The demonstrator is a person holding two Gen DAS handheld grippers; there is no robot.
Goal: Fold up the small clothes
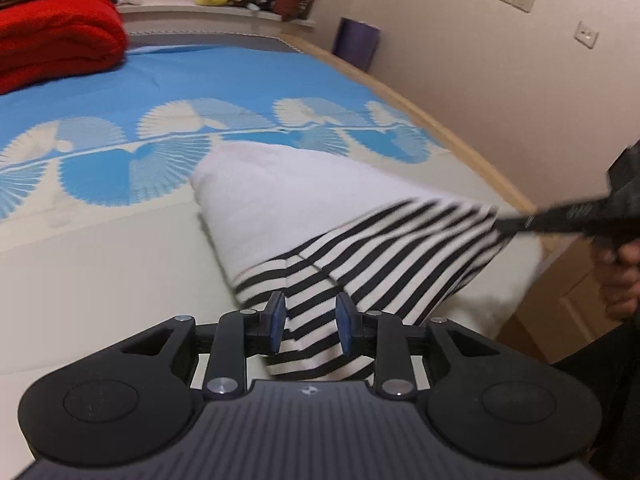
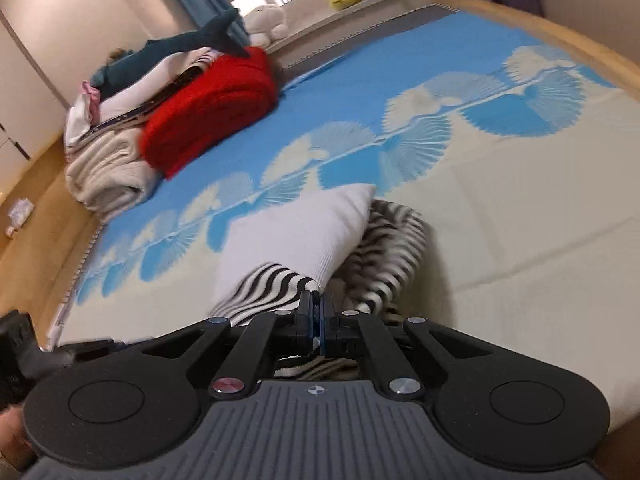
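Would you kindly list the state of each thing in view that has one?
Left claw: jaws apart, striped cloth between the pads.
Right claw: shut on the garment's edge.
Striped garment: partly folded, lying on the bed.
Red blanket: folded.

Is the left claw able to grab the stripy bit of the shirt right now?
Probably yes. The left claw has its blue pads apart with the stripy cloth lying right between them, and nothing blocks it. The right claw is shut at another edge of the same garment, out of the way.
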